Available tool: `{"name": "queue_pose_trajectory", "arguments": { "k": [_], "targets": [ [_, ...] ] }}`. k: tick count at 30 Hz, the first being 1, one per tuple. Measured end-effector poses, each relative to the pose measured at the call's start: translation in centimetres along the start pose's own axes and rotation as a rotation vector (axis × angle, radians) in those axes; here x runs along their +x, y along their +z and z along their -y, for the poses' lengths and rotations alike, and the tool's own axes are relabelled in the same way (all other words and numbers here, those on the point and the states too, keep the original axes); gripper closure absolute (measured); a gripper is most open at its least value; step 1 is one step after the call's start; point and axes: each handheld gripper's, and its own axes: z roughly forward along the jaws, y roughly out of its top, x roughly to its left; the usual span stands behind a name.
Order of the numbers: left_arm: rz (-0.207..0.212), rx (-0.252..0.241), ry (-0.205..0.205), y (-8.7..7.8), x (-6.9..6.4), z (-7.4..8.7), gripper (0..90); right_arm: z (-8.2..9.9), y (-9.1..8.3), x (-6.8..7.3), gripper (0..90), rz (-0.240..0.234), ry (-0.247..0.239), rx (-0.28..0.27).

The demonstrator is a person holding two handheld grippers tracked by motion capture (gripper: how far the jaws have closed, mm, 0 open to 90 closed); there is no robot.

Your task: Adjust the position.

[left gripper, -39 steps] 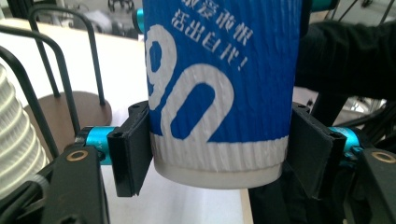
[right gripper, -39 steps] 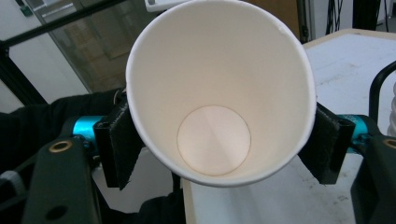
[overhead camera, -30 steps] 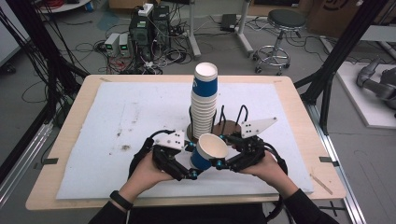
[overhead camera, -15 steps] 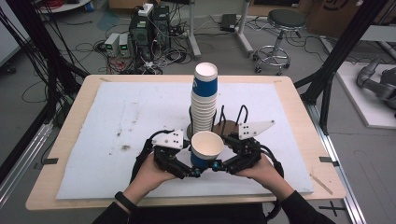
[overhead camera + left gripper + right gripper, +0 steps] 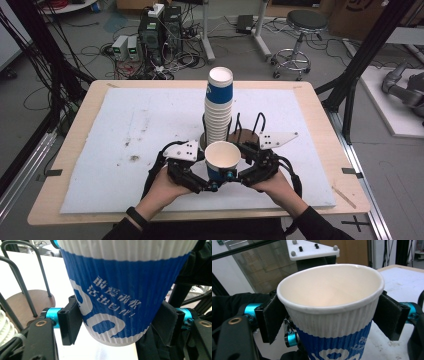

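A blue and white ribbed paper cup (image 5: pixel 222 159) is held upright, mouth up, above the near part of the white mat (image 5: pixel 125 130). My left gripper (image 5: pixel 212 186) is shut on the cup's lower part (image 5: pixel 117 297), its pads (image 5: pixel 71 325) pressing both sides. My right gripper (image 5: pixel 235 175) comes in from the right. Its jaws have just been opening and stand at either side of the cup (image 5: pixel 332 315) below the rim, with the pads (image 5: pixel 270 317) close alongside.
A tall stack of the same cups (image 5: pixel 220 107) rises just behind the hands, beside a round brown base with black wire hoops (image 5: pixel 250 137). The wooden table's edge (image 5: pixel 200 217) lies below the wrists. Cables, boxes and a stool stand on the floor beyond.
The cup has turned from a tilt towards me to stand upright between the two grippers. Both hands have stayed about where they were.
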Motion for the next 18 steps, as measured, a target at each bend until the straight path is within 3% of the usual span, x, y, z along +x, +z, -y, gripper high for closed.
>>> {"name": "queue_pose_trajectory", "arguments": {
  "k": [6,8,10,14,18],
  "targets": [
    [0.009,-0.012,-0.018,-0.12,0.03,-0.06,29.4,-0.03,-0.2,0.02,22.2,0.002,-0.016,-0.014],
    [-0.002,-0.024,-0.03,-0.11,-0.05,-0.16,22.0,0.02,-0.22,-0.03,22.2,0.002,-0.019,-0.017],
    [-0.009,-0.028,-0.035,-0.08,-0.18,-0.34,20.7,0.04,-0.18,-0.04,22.2,-0.001,-0.019,-0.017],
    [-0.001,-0.084,-0.049,-0.02,-0.55,-0.75,18.4,0.23,0.05,0.05,22.6,0.0,-0.031,-0.021],
    [0.004,-0.095,-0.052,-0.09,-0.55,-0.81,18.5,0.45,0.25,0.18,22.7,-0.005,-0.041,-0.023]
  ]
}}
